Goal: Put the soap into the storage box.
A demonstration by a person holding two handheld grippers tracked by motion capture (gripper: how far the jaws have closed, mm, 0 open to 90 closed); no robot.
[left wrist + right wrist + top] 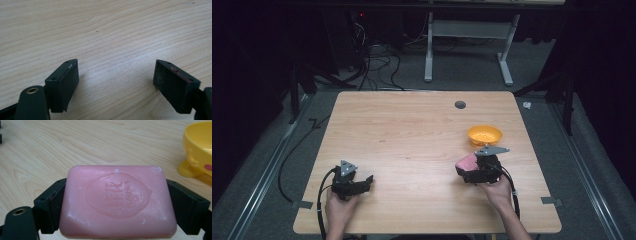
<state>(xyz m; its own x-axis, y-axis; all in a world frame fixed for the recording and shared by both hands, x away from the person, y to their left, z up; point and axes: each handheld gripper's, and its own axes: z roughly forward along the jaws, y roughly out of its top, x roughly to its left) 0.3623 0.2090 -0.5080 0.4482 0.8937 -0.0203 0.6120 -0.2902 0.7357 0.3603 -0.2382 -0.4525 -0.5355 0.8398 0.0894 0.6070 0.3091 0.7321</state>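
Observation:
A pink soap bar (116, 201) with an embossed oval stamp sits flat between the two black jaws of my right gripper (120, 207), which is shut on its short ends. From above, the soap bar (466, 162) pokes out to the left of the right gripper (469, 170), low over the table's right side. A yellow bowl (485, 135) stands just beyond it; in the right gripper view the yellow bowl (200, 147) is at the upper right. My left gripper (368, 181) rests near the front left, open, and its fingers (63, 85) frame bare wood.
The wooden table (412, 135) has a dark round grommet (460, 105) near its far edge. Grey tape tabs mark the front corners (302, 204). Cables and a desk frame (472, 45) lie on the floor beyond the table.

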